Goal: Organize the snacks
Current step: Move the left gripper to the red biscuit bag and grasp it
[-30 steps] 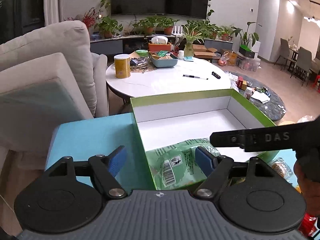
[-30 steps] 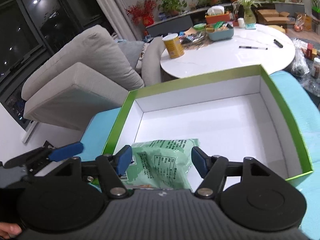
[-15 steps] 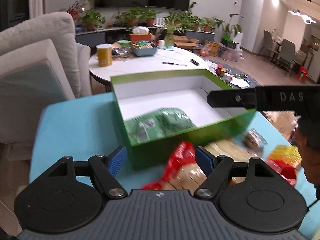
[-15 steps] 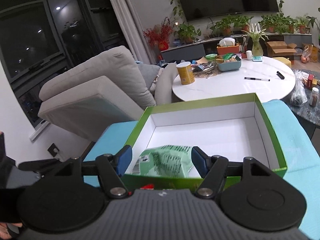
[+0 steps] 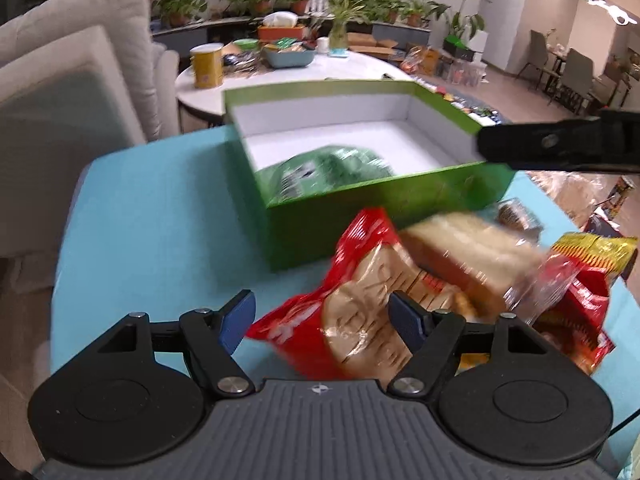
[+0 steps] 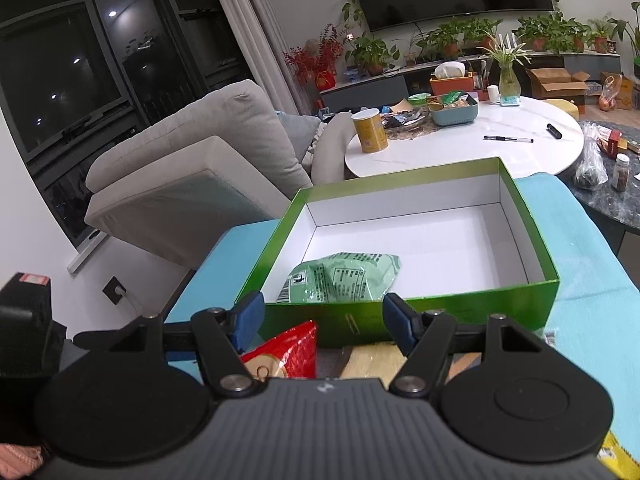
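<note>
The left gripper (image 5: 322,316) hangs over the teal table (image 5: 160,216), angled down at a pile of snacks in front of the green box (image 5: 360,220). Its jaws stand about half open and have just been closing. A red bag (image 5: 352,312) lies between the blue pads (image 5: 236,314), which are apart from the bag on the left side; on the right the pad overlaps the bag, and whether it touches cannot be told through the blur. Nothing is gripped. Just behind the red bag lies a clear pack of pale bread (image 5: 472,256), and to its right a red and yellow bag (image 5: 588,264). A small dark snack (image 5: 516,216) sits against the box wall.

The right gripper (image 6: 323,318) is held back from the box, jaws wide and empty. Beyond its fingers (image 6: 250,314) is the box's near wall (image 6: 440,312). In the left view one black finger of it (image 5: 560,146) reaches in from the right over the box corner, touching nothing.

Inside the box a green bag (image 6: 344,278) lies in the near left corner, against the near wall; the rest of the white floor is bare. The red bag's corner (image 6: 288,348) shows below the right gripper, outside the box.
</note>
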Available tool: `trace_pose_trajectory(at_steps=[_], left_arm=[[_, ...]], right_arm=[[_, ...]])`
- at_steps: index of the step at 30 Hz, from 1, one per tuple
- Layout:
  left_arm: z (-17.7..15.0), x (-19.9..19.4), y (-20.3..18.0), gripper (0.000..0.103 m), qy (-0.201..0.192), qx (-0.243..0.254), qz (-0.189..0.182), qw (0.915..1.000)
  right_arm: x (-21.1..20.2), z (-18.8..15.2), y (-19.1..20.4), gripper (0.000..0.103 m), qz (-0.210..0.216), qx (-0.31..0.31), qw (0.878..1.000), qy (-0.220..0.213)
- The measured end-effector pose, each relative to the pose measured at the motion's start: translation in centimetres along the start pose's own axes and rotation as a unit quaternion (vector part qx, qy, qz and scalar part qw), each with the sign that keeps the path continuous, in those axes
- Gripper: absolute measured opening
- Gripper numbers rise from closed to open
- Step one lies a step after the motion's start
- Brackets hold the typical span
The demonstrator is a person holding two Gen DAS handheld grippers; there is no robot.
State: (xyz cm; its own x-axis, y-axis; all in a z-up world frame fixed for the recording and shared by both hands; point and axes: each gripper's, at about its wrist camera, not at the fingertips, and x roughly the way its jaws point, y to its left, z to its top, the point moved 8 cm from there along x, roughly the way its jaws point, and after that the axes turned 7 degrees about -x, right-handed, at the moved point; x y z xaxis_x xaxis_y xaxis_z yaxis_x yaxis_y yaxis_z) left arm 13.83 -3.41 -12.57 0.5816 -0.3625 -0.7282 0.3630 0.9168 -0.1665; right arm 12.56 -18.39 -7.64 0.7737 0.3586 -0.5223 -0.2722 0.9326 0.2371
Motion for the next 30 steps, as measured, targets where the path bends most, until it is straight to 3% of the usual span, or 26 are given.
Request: trace_pose_trajectory(at_steps=[4, 11, 18, 23, 26, 30], left_arm=[[-0.7, -0.4, 1.4, 0.059, 0.008, -0.025, -0.002, 0.9996], [-1.5, -1.4, 2.0, 0.06, 0.005, -0.019, 0.022, 0.9995], [-2.5, -2.3, 5.0, 0.061, 0.001, -0.056, 0.052, 0.9971], [-2.1, -3.8, 5.0, 0.059, -0.021, -0.054, 0.052, 0.997], [-1.7, -4.7, 4.5, 0.062, -0.037, -0.053, 0.032, 0.9974], [-0.9, -5.0, 3.6, 0.074, -0.052, -0.039, 0.016, 0.9978]], right_arm=[[-0.1, -0.3, 0.9, 0.07, 0.007, -0.004, 1.0, 0.002], [0.2, -1.4, 2.6, 0.07, 0.029, -0.003, 0.999, 0.021], [0.2, -2.8, 5.6, 0.07, 0.066, -0.026, 0.997, 0.034], [2.2, -4.2, 5.9, 0.07, 0.066, -0.002, 0.995, 0.07], [3.1, -5.1, 5.1, 0.07, 0.058, 0.034, 0.993, 0.1], [3.0, -6.2, 3.8, 0.07, 0.034, 0.067, 0.989, 0.13]])
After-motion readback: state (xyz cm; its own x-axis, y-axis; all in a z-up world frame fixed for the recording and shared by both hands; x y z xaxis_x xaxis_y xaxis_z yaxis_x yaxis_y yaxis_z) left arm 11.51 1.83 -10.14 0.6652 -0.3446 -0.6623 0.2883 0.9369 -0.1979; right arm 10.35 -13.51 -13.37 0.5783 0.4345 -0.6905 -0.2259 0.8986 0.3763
